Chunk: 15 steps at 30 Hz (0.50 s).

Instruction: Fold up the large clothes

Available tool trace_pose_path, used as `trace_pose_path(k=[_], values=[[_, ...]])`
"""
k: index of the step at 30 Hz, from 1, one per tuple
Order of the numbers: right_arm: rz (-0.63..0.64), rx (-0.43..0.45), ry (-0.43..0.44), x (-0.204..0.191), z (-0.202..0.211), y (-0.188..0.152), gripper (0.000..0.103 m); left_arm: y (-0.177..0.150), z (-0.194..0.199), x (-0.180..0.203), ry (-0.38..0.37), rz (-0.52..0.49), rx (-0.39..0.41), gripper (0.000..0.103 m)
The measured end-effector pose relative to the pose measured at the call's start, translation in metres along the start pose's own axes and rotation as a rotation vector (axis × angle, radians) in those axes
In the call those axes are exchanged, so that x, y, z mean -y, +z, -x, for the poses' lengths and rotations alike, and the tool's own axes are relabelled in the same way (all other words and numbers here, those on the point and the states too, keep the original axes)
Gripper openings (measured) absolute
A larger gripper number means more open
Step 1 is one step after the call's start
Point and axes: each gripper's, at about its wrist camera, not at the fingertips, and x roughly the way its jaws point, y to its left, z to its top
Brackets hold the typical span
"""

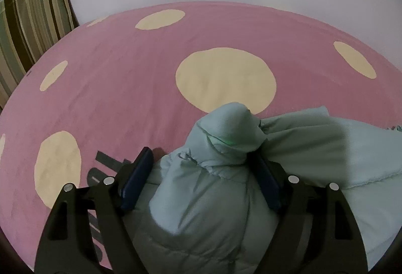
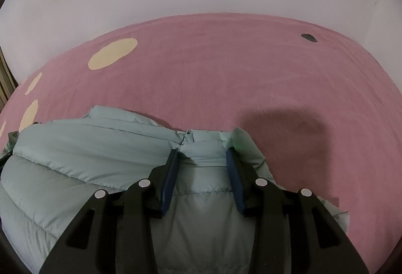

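Black linkage arms frame the left wrist view, ending in the left claw with its blue pads spread wide. A bunched fold of the pale green puffer jacket bulges up between them; the left pad stands clear of the cloth, while the right pad looks to be touching it, though the fabric hides that edge. The jacket lies on a pink bed cover with cream spots, and a striped pillow leans at the far left.

From the right wrist view, the right claw is part closed, pinching a quilted edge of the jacket, which spreads leftward over the bed cover
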Motion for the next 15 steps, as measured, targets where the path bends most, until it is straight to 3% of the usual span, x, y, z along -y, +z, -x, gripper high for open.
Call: trace_pose_path(k=[10,15], values=[[0.001,0.01,-0.009,-0.002,0.008,0.004,0.041,0.009,0.014,-0.007,-0.023,0.016,0.004,0.081],[-0.03,0.02,-0.004,-0.011,0.04,0.013,0.043,0.011,0.071,0.011,-0.072,-0.051,0.09,0.081]])
